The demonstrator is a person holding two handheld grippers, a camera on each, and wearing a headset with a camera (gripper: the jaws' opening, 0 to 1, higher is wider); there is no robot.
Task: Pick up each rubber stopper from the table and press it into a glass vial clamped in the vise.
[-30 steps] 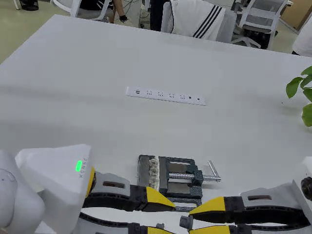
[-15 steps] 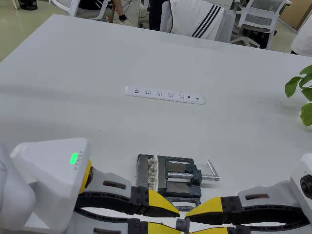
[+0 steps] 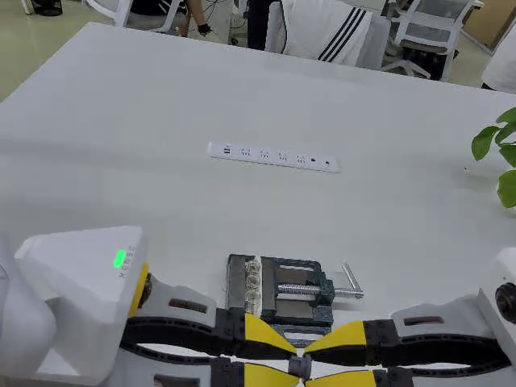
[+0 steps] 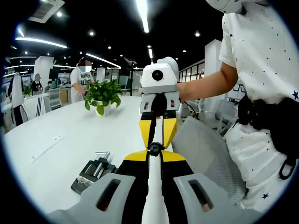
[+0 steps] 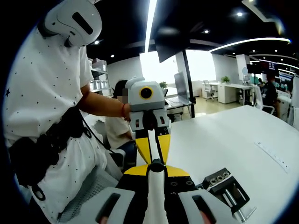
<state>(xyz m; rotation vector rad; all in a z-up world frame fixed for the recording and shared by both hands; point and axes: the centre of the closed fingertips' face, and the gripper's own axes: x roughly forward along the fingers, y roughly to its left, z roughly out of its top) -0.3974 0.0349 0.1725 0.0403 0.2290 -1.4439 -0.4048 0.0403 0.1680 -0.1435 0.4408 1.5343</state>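
**A:** Where's the rubber stopper?

**B:** Up off the table, low in the head view, on the near side of the vise. It's a small dark grey plug.

**A:** Which claw has it?

**B:** Both, by the look of it. The left gripper comes in from the left and the right gripper from the right. Their yellow tips meet nose to nose on the plug.

**A:** And the jaws?

**B:** Each pair is drawn in narrow, nipping the stopper at its very ends. In the left gripper view the gripper's own jaws leave only a thin slit, the plug sits at their tips, and the right gripper faces it head-on. The right gripper view shows the same thing mirrored.

**A:** The vise?

**B:** It stands on the white table just beyond the tips, with its handle sticking out to the right. A row of glass vials is clamped upright at its left end.

**A:** Anything else on the table?

**B:** A white power strip lies well beyond the vise, near the middle. The green leaves of a potted plant show at the right edge.
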